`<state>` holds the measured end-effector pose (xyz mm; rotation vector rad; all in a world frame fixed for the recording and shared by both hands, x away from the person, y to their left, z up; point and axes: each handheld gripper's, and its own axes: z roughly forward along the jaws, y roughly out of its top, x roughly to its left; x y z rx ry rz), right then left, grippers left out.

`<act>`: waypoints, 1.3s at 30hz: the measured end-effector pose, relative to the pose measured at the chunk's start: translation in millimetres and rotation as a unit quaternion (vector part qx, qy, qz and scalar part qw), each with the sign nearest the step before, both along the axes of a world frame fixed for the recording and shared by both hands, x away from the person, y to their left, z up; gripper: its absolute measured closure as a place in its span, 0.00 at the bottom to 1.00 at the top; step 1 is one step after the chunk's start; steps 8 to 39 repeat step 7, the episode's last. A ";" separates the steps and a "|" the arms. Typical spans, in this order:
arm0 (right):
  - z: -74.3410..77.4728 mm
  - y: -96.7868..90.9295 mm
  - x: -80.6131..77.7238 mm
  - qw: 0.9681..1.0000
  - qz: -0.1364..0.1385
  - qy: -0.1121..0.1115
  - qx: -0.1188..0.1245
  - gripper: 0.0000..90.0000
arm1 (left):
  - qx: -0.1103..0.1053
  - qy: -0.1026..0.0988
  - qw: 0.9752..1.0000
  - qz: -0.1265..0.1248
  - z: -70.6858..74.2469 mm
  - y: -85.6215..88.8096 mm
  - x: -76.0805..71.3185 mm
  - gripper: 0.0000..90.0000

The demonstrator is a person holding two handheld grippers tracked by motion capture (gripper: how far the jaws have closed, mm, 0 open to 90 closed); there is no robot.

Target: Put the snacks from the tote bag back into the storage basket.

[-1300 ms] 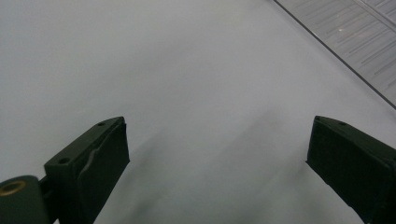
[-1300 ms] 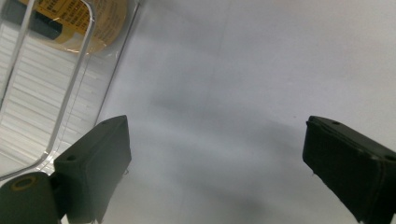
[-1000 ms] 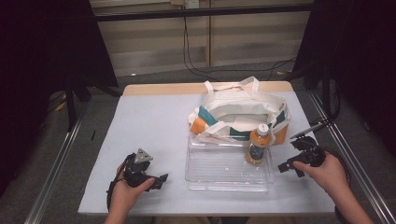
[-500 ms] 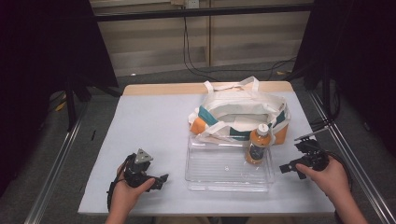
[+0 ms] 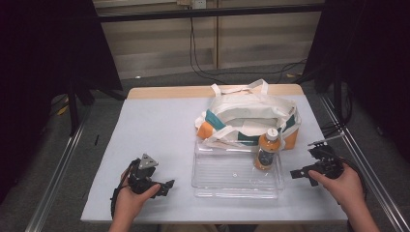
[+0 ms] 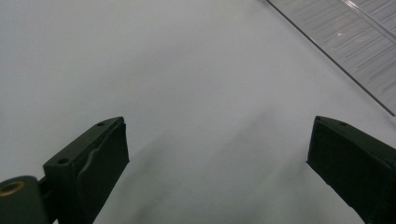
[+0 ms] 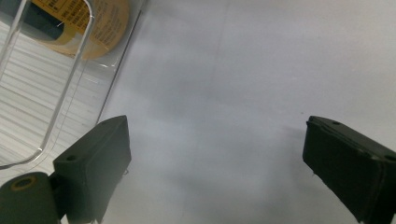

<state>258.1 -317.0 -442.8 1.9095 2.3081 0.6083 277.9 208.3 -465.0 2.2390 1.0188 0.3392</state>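
Your left gripper [image 5: 167, 185] sits at the lower left of the frame, your right gripper [image 5: 300, 173] at the lower right; both have jaws spread wide and empty over the counter [image 5: 159, 130]. The bottle [image 5: 266, 150] stands upright in the clear tray [image 5: 232, 176], right of centre, before the bag [image 5: 251, 116]. It is probably full, so heavy and slick; grip its body below the cap.
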 end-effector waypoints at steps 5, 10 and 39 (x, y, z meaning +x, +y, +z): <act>-2.5 2.3 0.4 1.000 0.006 -0.006 0.002 0.08 | -0.002 0.000 1.000 0.005 0.1 1.0 -0.8 0.06; -2.1 3.3 0.4 1.000 0.009 -0.013 0.003 0.08 | -0.006 0.001 1.000 0.009 -0.3 0.8 -1.4 0.06; -2.1 3.3 0.4 1.000 0.009 -0.013 0.003 0.08 | -0.006 0.001 1.000 0.009 -0.3 0.8 -1.4 0.06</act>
